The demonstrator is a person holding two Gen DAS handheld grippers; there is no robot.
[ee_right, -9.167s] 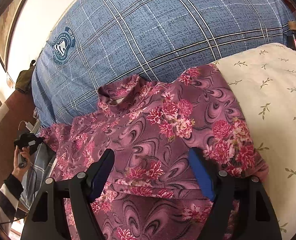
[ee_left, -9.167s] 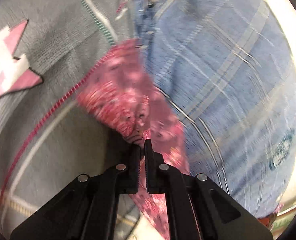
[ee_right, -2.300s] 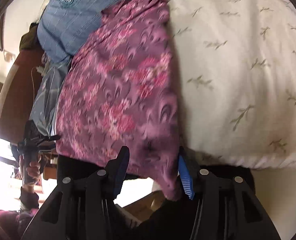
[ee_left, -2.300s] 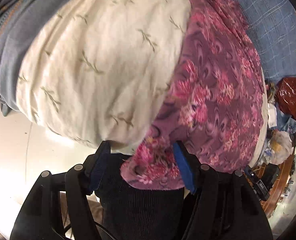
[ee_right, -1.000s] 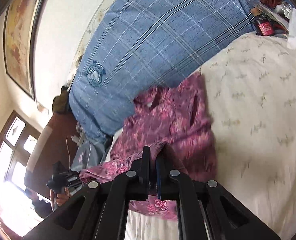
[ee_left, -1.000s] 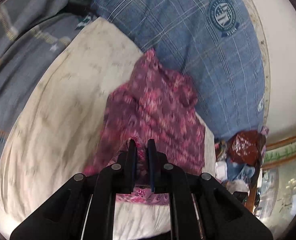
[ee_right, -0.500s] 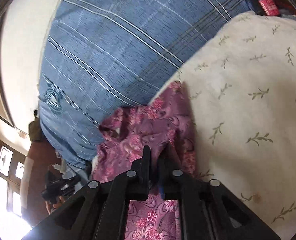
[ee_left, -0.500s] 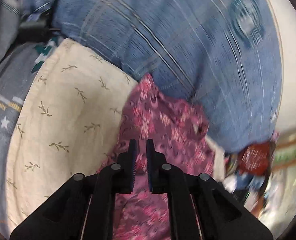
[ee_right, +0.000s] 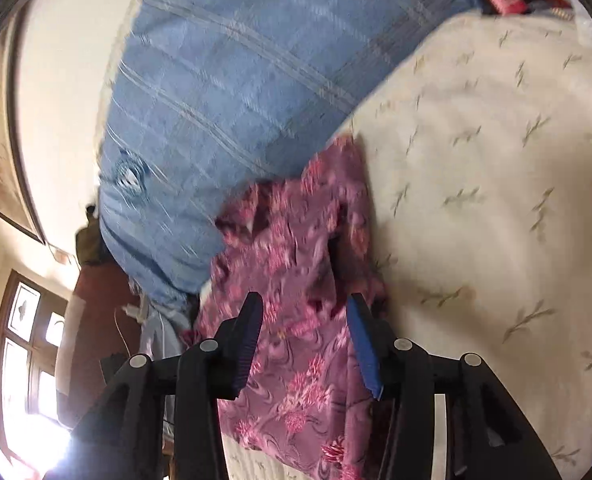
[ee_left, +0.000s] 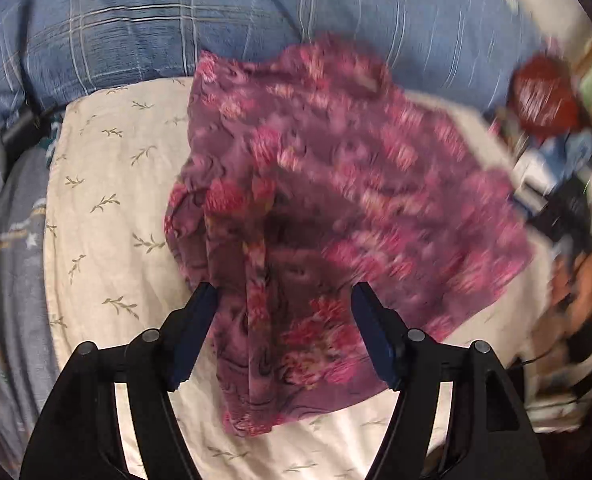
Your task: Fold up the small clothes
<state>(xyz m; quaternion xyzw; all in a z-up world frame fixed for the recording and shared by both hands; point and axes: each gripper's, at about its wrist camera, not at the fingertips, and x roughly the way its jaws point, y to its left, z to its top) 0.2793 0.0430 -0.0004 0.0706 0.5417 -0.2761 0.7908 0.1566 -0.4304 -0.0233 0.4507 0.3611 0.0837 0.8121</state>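
A small purple top with pink flowers (ee_left: 327, 200) lies folded over on a cream leaf-print pillow (ee_left: 108, 216). Its lower part is doubled up over the upper part. My left gripper (ee_left: 284, 294) is open and empty, just above the near folded edge. In the right wrist view the same top (ee_right: 296, 280) lies along the pillow's left side (ee_right: 495, 200). My right gripper (ee_right: 303, 312) is open and empty over the garment. The right part of the top is blurred in the left wrist view.
A blue plaid quilt (ee_left: 176, 12) lies behind the pillow and also shows in the right wrist view (ee_right: 224, 92). A red bag (ee_left: 543, 100) and clutter sit at the right. A grey blanket (ee_left: 4, 240) lies at the left. A window (ee_right: 28, 360) is at the lower left.
Both grippers were shut on the top's lower edge and carried it up over the garment. Both have now opened and let the fabric drop, folded over.
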